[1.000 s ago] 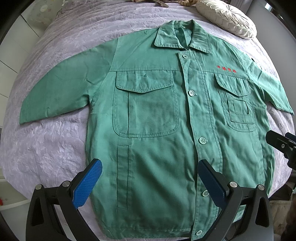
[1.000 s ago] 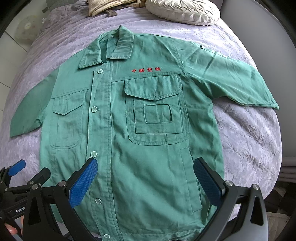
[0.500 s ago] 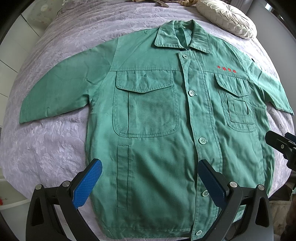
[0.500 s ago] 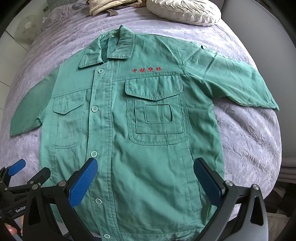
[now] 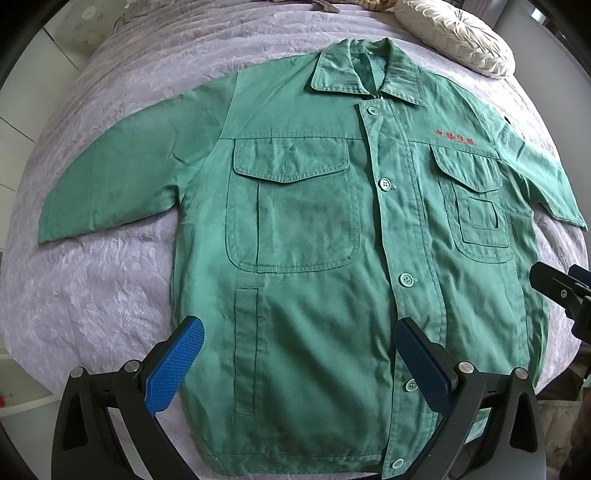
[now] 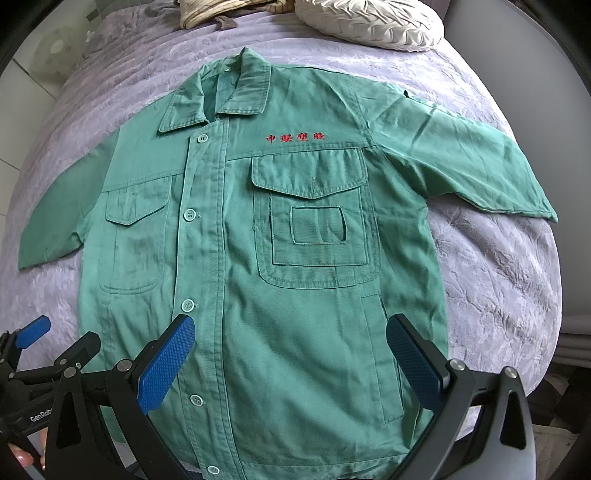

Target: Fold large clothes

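A green work jacket (image 5: 303, 229) lies flat and buttoned on a grey-purple bed cover, front up, collar away from me, both sleeves spread out to the sides. It also shows in the right wrist view (image 6: 280, 258), with red embroidered characters (image 6: 296, 137) on its chest. My left gripper (image 5: 299, 350) is open and empty above the jacket's lower left part near the hem. My right gripper (image 6: 291, 347) is open and empty above the lower right part. Neither touches the cloth.
A cream pleated round cushion (image 5: 458, 33) lies at the head of the bed, also in the right wrist view (image 6: 369, 22). A beige bundle (image 6: 207, 14) lies beside it. The bed cover (image 5: 92, 288) drops off at the near edge and both sides.
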The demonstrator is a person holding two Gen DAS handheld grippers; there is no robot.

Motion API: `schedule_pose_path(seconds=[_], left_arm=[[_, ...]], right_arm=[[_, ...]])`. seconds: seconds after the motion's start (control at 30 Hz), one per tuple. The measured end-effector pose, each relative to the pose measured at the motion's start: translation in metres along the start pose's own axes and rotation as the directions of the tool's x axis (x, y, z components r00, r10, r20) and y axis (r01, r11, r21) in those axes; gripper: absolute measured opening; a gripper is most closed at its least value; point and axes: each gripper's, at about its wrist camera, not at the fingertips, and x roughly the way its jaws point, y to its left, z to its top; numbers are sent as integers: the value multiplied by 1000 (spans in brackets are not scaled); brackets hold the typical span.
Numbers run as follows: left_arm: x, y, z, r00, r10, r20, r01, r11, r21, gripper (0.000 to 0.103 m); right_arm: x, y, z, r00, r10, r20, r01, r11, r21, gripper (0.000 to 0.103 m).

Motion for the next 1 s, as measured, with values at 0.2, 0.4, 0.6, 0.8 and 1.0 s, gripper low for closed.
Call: schedule_pose_path(seconds=[0.2,0.4,0.6,0.8,1.0], left_arm=[[1,1,0,1000,-6,-4,6,1000,-2,103],[4,4,1,1000,-28,-9,28,1000,-10,103],[13,19,1,998,-61,-18,60,997,-45,103],[22,62,4,994,-108,16,110,986,-129,103],[39,154,18,986,-121,114,151,941,-304,103]], right_arm=[[2,4,0,1000,-9,-7,9,1000,-5,103],[2,6,0,1000,-16,-14,16,1000,-14,103],[3,20,-2,1000,-18,-23,17,998,-53,103],[8,51,-5,999,33,-16,-34,994,-103,103],[21,90,-4,976,216,-25,-217,970,-106,103]])
